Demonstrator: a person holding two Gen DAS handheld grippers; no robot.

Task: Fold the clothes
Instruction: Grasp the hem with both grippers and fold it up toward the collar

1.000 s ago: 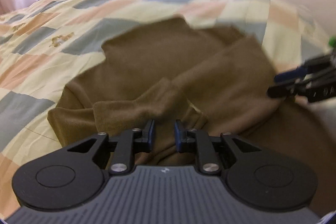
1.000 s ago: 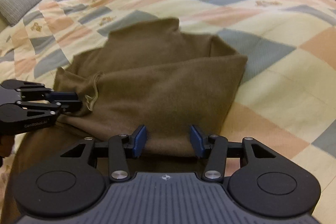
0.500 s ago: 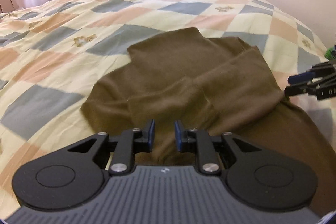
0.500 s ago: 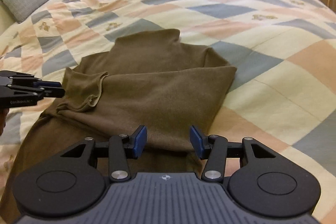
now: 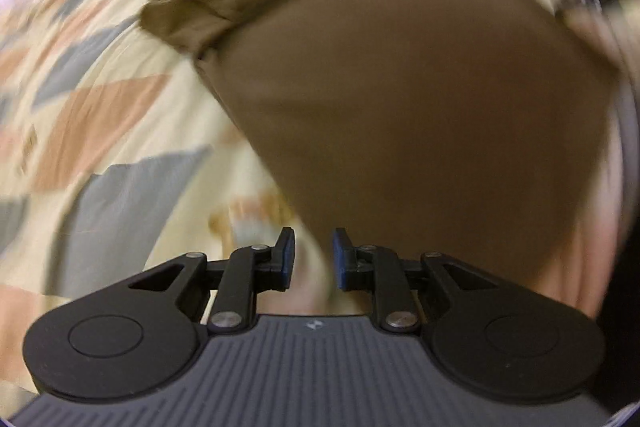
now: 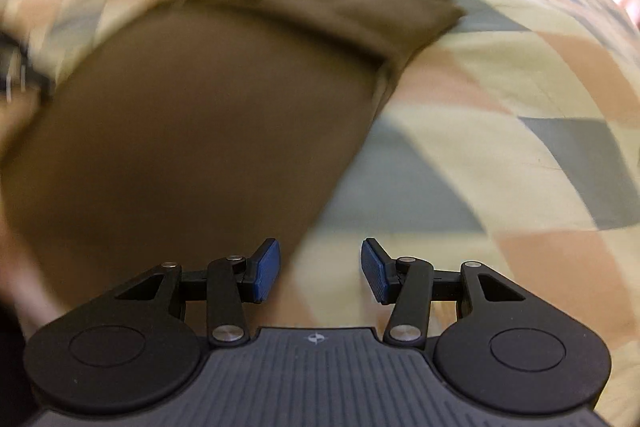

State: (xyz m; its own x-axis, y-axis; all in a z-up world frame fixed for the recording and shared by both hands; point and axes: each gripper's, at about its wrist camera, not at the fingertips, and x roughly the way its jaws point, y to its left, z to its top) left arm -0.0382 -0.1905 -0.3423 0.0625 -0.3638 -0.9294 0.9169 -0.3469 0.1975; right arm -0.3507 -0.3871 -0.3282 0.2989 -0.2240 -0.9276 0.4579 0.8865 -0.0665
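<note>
A brown sweater [image 5: 400,99] lies on the patchwork bed, sleeves folded in across the chest at the far end; it also shows in the right wrist view [image 6: 192,131]. Both views are motion-blurred. My left gripper [image 5: 312,257] is open and empty, low over the sweater's near left hem edge. My right gripper [image 6: 320,269] is open and empty, just off the sweater's near right hem corner. Each gripper shows as a dark blur at the edge of the other's view.
The bedspread [image 6: 500,147] with cream, peach and grey-blue patches surrounds the sweater; it also shows in the left wrist view [image 5: 120,155]. Bright window light lies beyond the far end of the bed.
Both grippers have swung down and back from the folded sleeves to the sweater's near hem, one at each side. Both stay open and empty.
</note>
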